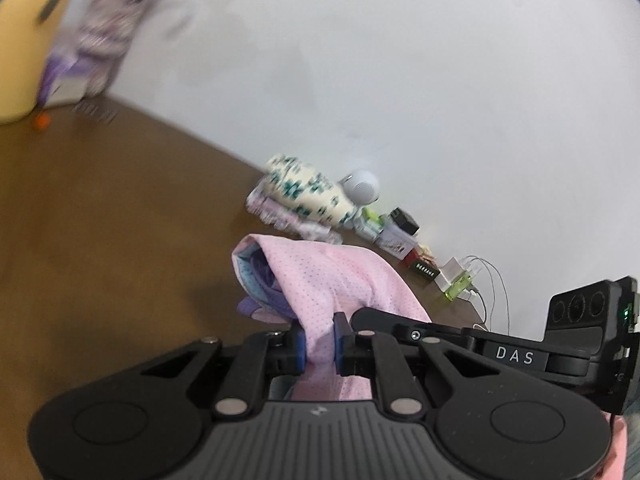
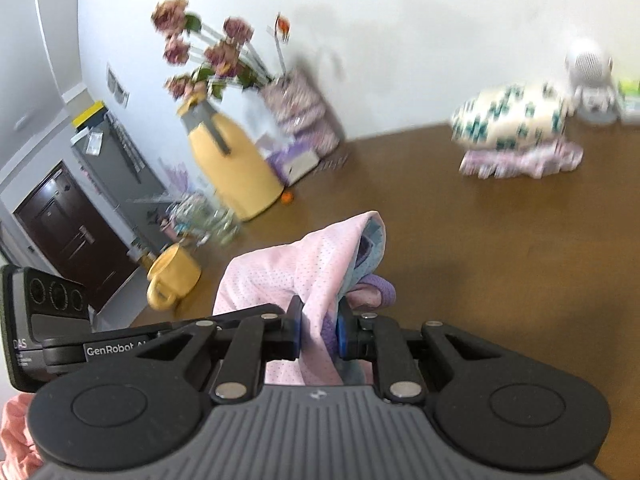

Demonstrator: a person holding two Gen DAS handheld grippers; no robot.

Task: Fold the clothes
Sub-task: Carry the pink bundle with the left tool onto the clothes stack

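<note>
A pink dotted garment [image 1: 332,276] with a blue and purple printed inside hangs bunched above the brown table. My left gripper [image 1: 319,346] is shut on its pink cloth, pinched between the blue pads. My right gripper [image 2: 319,334] is shut on another part of the same garment [image 2: 304,264], where purple trim shows. The other gripper's body shows in each view: the right one at the lower right of the left wrist view [image 1: 576,332], the left one at the lower left of the right wrist view [image 2: 48,320]. Both grippers are close together, side by side.
A folded pile of clothes, cream with green print on top [image 1: 308,192] [image 2: 516,120], lies by the wall. A white round device [image 1: 362,186], small boxes [image 1: 396,236] and a charger with cables [image 1: 460,280] line the wall. A yellow vase with flowers [image 2: 232,160] and a yellow mug [image 2: 172,280] stand left.
</note>
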